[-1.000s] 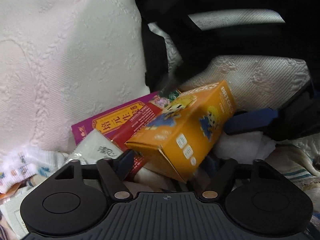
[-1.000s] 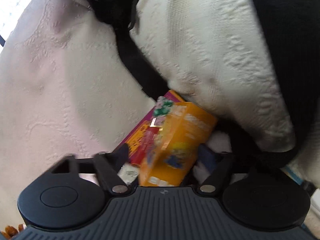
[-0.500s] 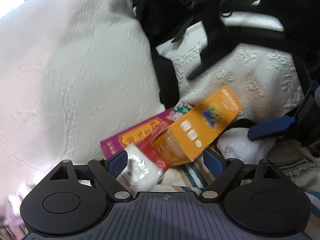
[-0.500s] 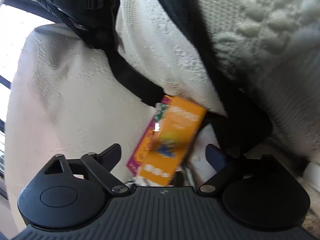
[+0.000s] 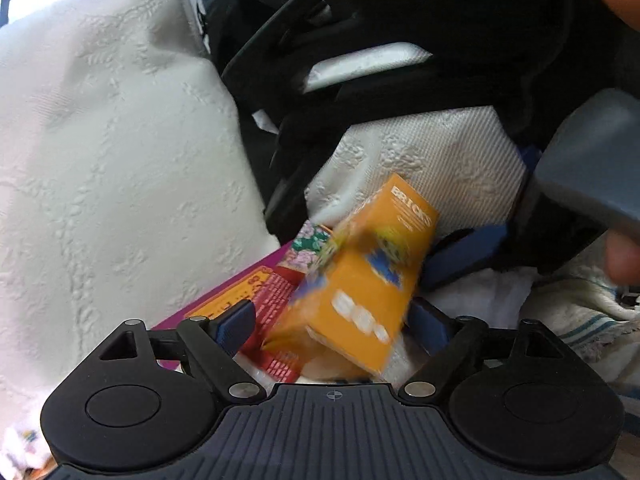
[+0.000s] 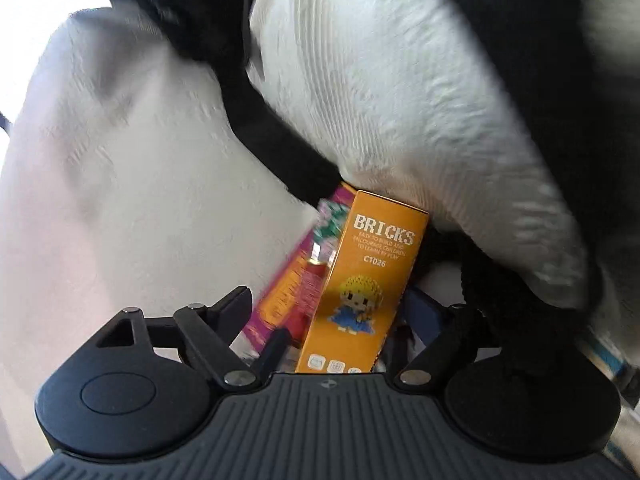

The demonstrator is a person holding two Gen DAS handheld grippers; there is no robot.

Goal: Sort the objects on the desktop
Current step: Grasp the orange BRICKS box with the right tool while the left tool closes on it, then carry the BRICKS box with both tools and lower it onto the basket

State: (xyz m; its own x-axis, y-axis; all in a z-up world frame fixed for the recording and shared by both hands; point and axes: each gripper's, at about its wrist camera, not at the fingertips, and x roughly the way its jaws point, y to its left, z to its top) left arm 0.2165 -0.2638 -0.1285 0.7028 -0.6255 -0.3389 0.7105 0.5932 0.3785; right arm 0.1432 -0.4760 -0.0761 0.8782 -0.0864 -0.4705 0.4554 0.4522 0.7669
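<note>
An orange BRICKS box (image 5: 360,276) stands tilted on end and leans on a purple and red carton (image 5: 256,284). It sits between the blue pads of my left gripper (image 5: 334,324), whose jaws stand wide with gaps beside the box. From the right comes the other gripper's grey body (image 5: 592,168), and its blue finger (image 5: 468,250) lies beside the box's top. In the right wrist view the same box (image 6: 372,272) rises between the wide jaws of my right gripper (image 6: 332,308), with the purple carton (image 6: 296,284) on its left. Neither gripper visibly presses on it.
White quilted padding (image 5: 100,160) walls the left and back. Black straps and fabric (image 5: 400,20) hang above. White tissue (image 5: 480,292) and a striped cloth (image 5: 580,320) lie to the right. A person's fingertips (image 5: 620,256) show at the right edge.
Both grippers' jaws have spread wider. The orange box has tipped from lying slanted to standing more on end, and the right gripper now shows large in the left wrist view.
</note>
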